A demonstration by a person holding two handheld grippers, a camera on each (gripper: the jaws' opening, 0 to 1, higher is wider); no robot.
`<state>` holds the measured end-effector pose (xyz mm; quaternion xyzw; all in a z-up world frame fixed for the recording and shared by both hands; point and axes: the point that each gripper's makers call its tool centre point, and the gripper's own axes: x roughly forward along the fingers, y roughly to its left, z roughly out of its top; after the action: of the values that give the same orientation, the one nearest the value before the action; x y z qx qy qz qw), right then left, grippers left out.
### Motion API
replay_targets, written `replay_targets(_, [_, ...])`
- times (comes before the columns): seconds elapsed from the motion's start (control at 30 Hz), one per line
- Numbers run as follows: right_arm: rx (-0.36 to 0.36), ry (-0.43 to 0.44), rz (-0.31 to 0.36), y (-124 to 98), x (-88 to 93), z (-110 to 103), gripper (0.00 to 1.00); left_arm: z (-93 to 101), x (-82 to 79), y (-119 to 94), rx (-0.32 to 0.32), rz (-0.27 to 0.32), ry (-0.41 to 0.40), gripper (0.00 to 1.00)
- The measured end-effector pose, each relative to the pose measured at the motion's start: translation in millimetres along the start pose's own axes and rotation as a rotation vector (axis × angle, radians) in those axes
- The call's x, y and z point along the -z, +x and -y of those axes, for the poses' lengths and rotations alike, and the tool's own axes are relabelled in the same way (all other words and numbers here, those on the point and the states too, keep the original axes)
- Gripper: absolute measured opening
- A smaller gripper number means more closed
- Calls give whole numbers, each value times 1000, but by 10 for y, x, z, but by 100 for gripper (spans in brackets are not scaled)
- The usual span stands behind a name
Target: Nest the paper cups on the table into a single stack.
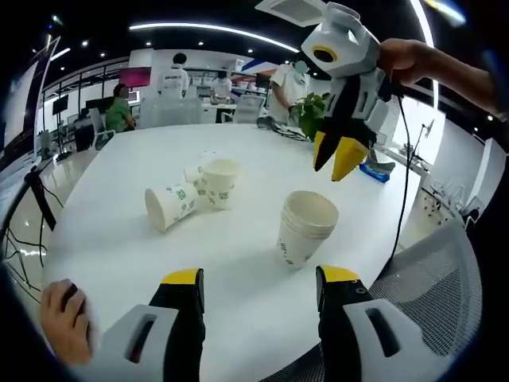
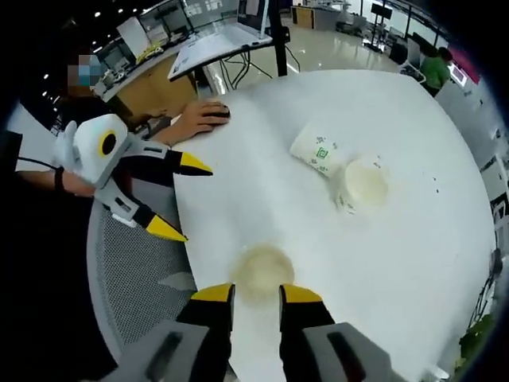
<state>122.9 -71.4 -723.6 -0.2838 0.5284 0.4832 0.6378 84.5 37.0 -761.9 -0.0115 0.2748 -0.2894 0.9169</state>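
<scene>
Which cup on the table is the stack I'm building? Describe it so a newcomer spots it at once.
On the white round table, look near the edge by the mesh chair. The nested stack stands upright there, several rims layered. Unlike it, the tipped cup lies sideways and the single upright cup has one rim.

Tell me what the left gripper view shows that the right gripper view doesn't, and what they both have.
Left gripper view: the stack of nested paper cups seen from the side, a potted plant and a blue object near the table's far edge, and people standing at desks behind.

Right gripper view: the stack from above, an open laptop, and a hand resting on a mouse.

Both: the white table, one tipped cup, one upright cup, the open left gripper and the nearly closed right gripper.
</scene>
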Motion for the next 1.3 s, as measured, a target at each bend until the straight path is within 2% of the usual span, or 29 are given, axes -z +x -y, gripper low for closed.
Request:
replay_targets(0.17, [34,45,24,-51,-44,59,25,-4,2,2,-1,0,-1,56])
replay_targets(0.4, [82,186,86,-95,-178,322,29,16,-7,-14,1,0,-1,56])
replay_targets(0.5, [95,230,125,-114,-235,359,31,12,-4,-11,2,-1,-2,56])
replay_targets(0.63, [97,330,190,-117,-366,581,35,21,-16,-32,1,0,-4,56])
replay_targets(0.7, [100,378,219,-113,-401,606,35,24,-19,-34,1,-1,-5,56])
replay_targets(1.0, [91,511,281,-62,-572,873,36,22,-12,-33,1,-6,-6,56])
replay_targets(1.3, [90,551,293,76,-691,1005,39,26,-12,-30,4,-9,-3,57])
